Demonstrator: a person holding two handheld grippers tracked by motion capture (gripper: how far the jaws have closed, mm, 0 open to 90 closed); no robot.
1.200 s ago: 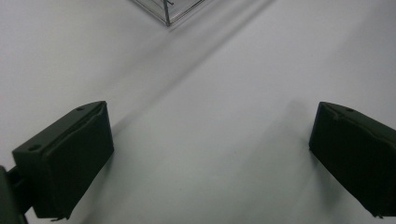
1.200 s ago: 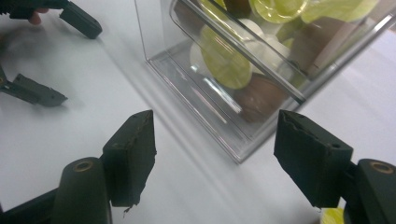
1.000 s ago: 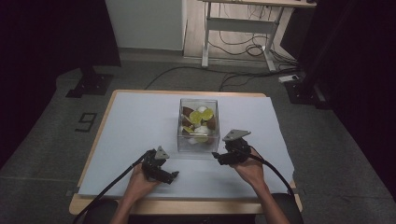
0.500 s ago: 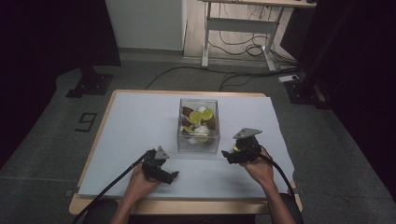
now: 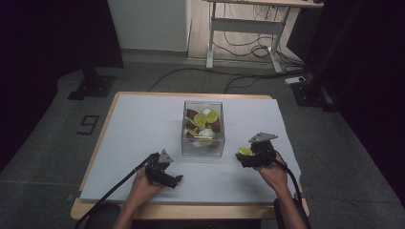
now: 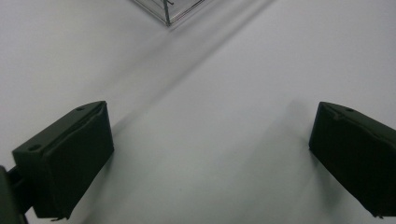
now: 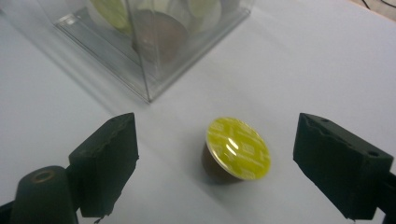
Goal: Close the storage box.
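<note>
Right claw [image 7: 215, 163] shifted rightward, released, yellow-lidded capsule [image 7: 237, 149] between its jaws; left claw [image 6: 205, 158] released

High view: room dim, edges near black; the table [image 5: 143, 124] is evenly lit from above. Gripper views: bright, soft diagonal shadows on the surface. Glare on the capsule [image 7: 238, 148] foil. The box [image 7: 149, 42] is slightly blurred.
</note>
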